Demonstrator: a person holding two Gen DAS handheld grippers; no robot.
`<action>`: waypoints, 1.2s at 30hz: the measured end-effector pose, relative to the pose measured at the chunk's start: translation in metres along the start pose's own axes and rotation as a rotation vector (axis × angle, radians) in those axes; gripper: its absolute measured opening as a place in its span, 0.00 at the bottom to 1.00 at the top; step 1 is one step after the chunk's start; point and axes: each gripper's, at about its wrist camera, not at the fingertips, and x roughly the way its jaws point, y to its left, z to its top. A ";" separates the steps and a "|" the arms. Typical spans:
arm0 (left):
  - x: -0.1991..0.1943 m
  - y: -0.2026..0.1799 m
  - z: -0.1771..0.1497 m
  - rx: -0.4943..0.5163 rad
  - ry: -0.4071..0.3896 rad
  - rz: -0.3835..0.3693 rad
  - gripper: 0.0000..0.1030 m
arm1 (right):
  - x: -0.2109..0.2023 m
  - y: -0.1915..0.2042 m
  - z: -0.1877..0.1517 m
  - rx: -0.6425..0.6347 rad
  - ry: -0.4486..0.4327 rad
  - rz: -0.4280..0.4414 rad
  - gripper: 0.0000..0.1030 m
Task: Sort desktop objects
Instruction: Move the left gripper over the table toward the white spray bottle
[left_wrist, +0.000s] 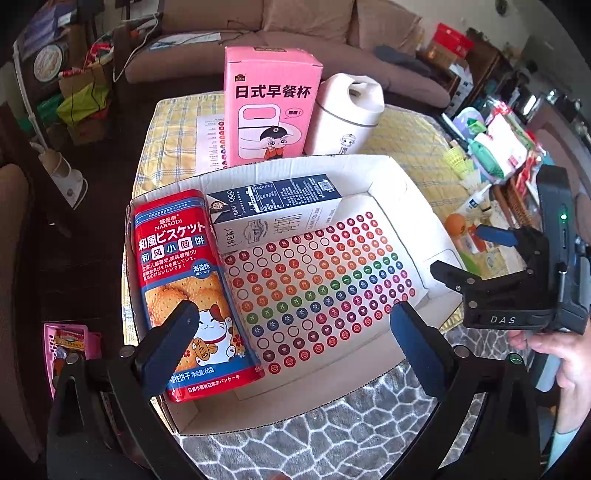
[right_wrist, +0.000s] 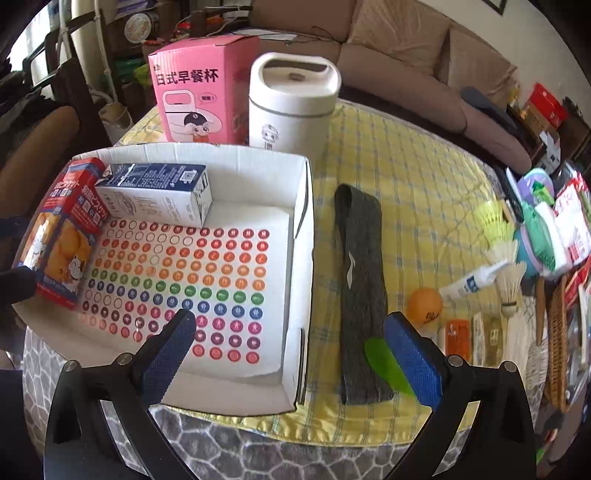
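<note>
A white cardboard tray (left_wrist: 391, 173) (right_wrist: 301, 236) lies on the table with a sheet of coloured round stickers (left_wrist: 317, 284) (right_wrist: 177, 280) on its floor. In it lie a red biscuit box (left_wrist: 181, 273) (right_wrist: 62, 229) at the left and a navy-and-white milk carton (left_wrist: 273, 210) (right_wrist: 155, 192) at the back. My left gripper (left_wrist: 291, 347) is open and empty over the tray's near side. My right gripper (right_wrist: 291, 354) is open and empty above the tray's right wall; it also shows in the left wrist view (left_wrist: 476, 254). A grey headband (right_wrist: 360, 280) lies right of the tray.
A pink box (left_wrist: 271, 103) (right_wrist: 199, 88) and a white lunch cup (left_wrist: 347, 114) (right_wrist: 291, 99) stand behind the tray. An orange ball (right_wrist: 424, 304), shuttlecocks (right_wrist: 511, 280), a white tube (right_wrist: 469, 282), small packets and a wicker basket (right_wrist: 556, 332) crowd the right. A green leaf-shaped piece (right_wrist: 384, 365) lies on the headband.
</note>
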 end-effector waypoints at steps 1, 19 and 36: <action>-0.002 -0.002 -0.001 0.003 -0.002 0.004 1.00 | 0.000 -0.003 -0.003 0.010 0.005 0.009 1.00; -0.006 0.070 -0.033 -0.092 0.062 0.146 1.00 | 0.014 0.013 -0.032 0.071 0.153 0.201 0.65; -0.008 0.038 -0.037 -0.037 0.054 0.157 1.00 | -0.025 -0.019 -0.030 0.119 0.010 0.176 0.66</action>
